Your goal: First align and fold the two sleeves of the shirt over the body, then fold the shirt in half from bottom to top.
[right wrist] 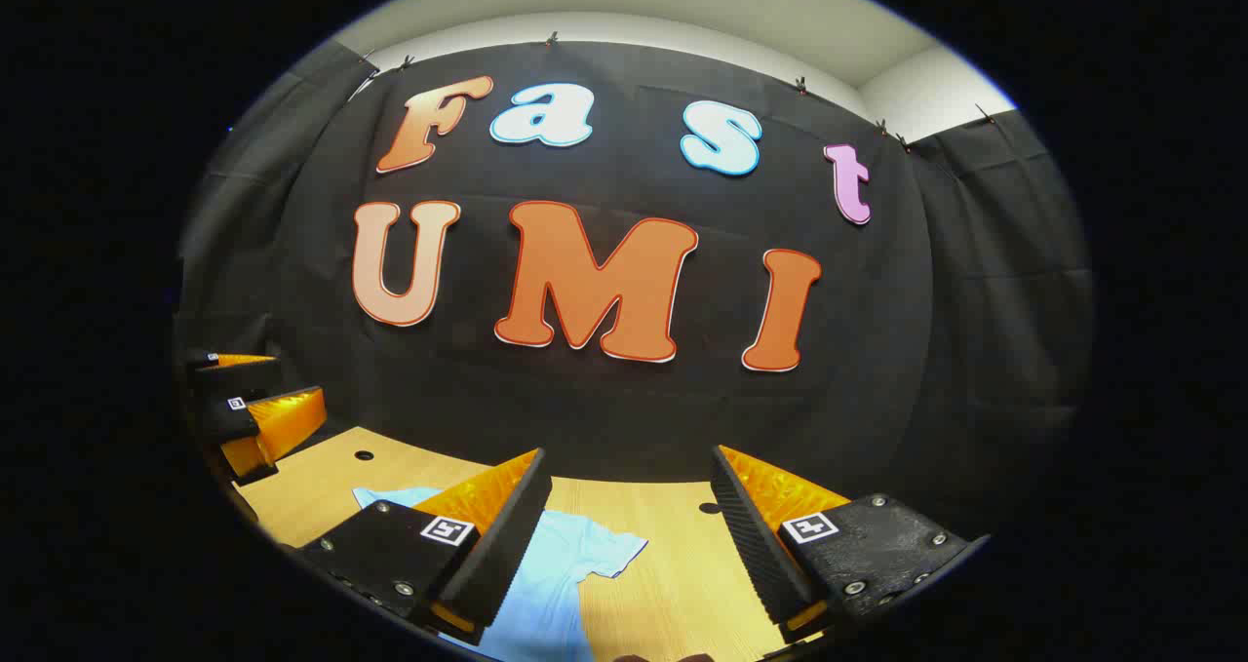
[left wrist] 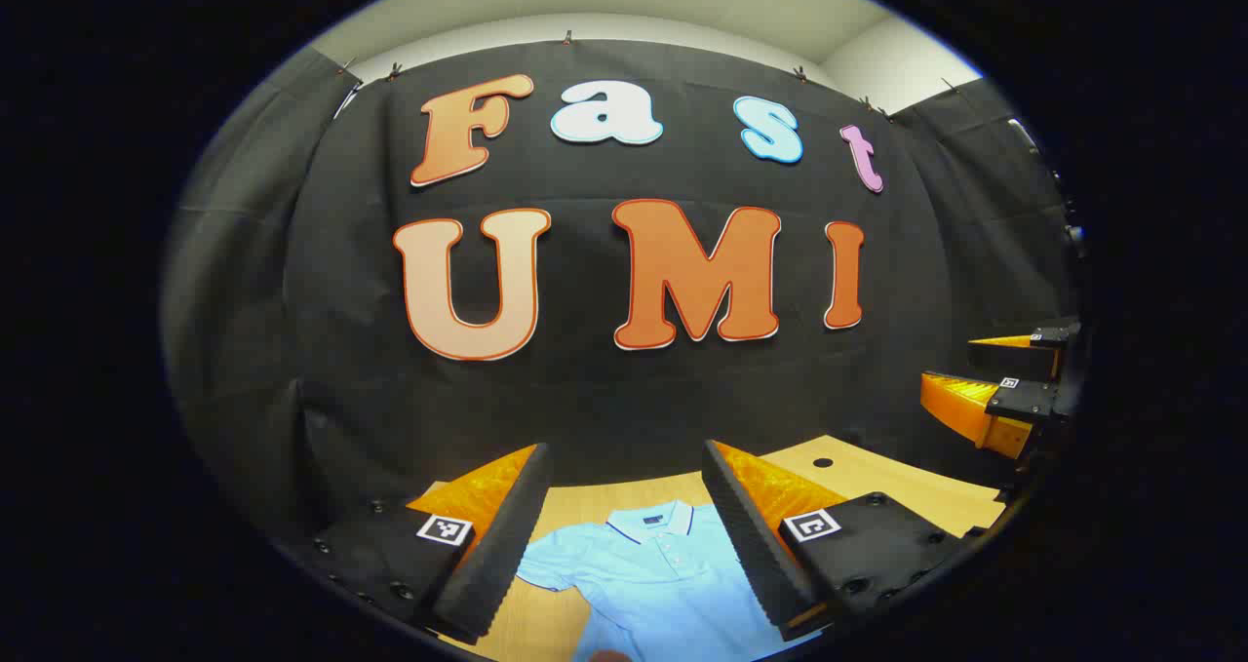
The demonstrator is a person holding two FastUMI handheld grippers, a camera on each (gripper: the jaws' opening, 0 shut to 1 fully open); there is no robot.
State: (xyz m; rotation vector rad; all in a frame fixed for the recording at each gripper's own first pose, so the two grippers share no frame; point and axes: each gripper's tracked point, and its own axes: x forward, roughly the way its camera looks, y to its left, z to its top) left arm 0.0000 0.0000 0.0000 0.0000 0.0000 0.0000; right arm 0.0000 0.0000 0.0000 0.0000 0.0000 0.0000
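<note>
Both your tongs, left [left wrist: 624,525] and right [right wrist: 629,530], hang wide apart and empty above the shirt [left wrist: 653,569], which lies flat on the worktop [left wrist: 877,486], collar toward the booth wall, sleeves unfolded. Risk: pinching both layers at the sleeve [right wrist: 600,550] drags the body and skews alignment.

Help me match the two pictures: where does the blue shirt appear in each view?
Left gripper view: the blue shirt lies bottom centre, collar up, between the left gripper fingers.
Right gripper view: its sleeve shows bottom left of centre.
Shared landmark: the wooden table.
</note>
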